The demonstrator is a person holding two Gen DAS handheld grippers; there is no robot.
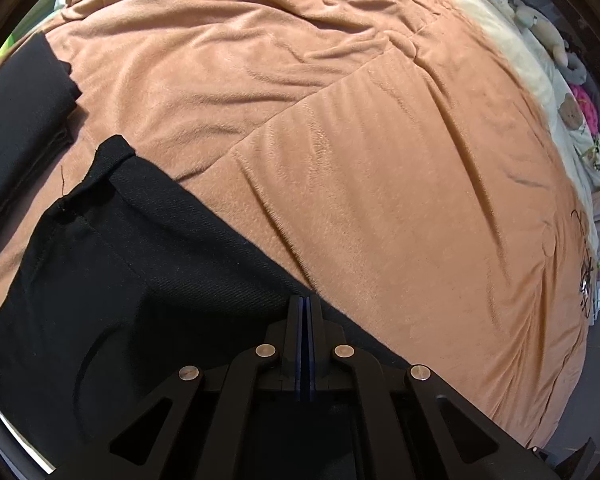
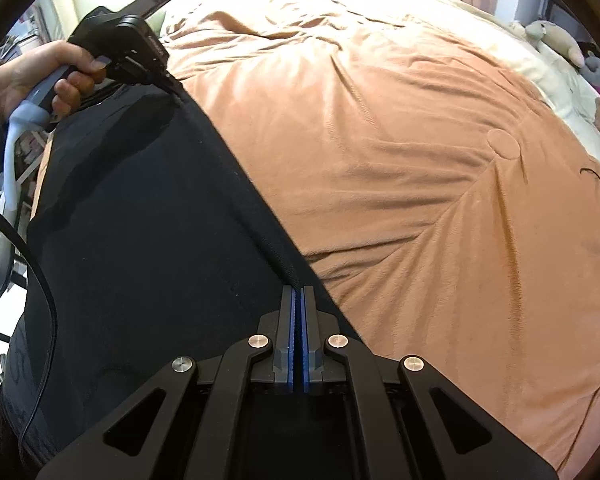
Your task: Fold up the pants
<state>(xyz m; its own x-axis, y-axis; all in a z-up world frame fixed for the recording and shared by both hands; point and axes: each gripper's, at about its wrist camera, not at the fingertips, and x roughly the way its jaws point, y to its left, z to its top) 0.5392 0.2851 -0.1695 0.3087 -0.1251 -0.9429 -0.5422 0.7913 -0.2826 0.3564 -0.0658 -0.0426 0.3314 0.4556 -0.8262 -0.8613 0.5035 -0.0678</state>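
in the right wrist view the right gripper (image 2: pixel 298 292) sits nearest, its blue-lined jaws clenched on the folded edge of the black pants (image 2: pixel 140 220); a thin ridge of dark cloth shows pinched between the pads; from there the taut edge of the pants runs up and to the left across the frame to the left gripper (image 2: pixel 168 78), which is gripped by a hand (image 2: pixel 40 76) at the upper left and bites the same edge at its far end; a black cable (image 2: pixel 40 264) loops down the left side over the cloth; in the left wrist view the left gripper (image 1: pixel 305 302) is closed tight at the edge of the pants (image 1: pixel 140 280), the fingers meeting right where black cloth gives way to blanket; a hemmed corner with a loose thread sticks up to the left, and a second black fold lies at the far left edge; the pants lie on a tan plush blanket (image 1: pixel 340 140) spread over a bed; farther off, a cream sheet (image 2: pixel 480 32) borders the blanket; beyond it stuffed toys (image 2: pixel 556 38) line the right edge.
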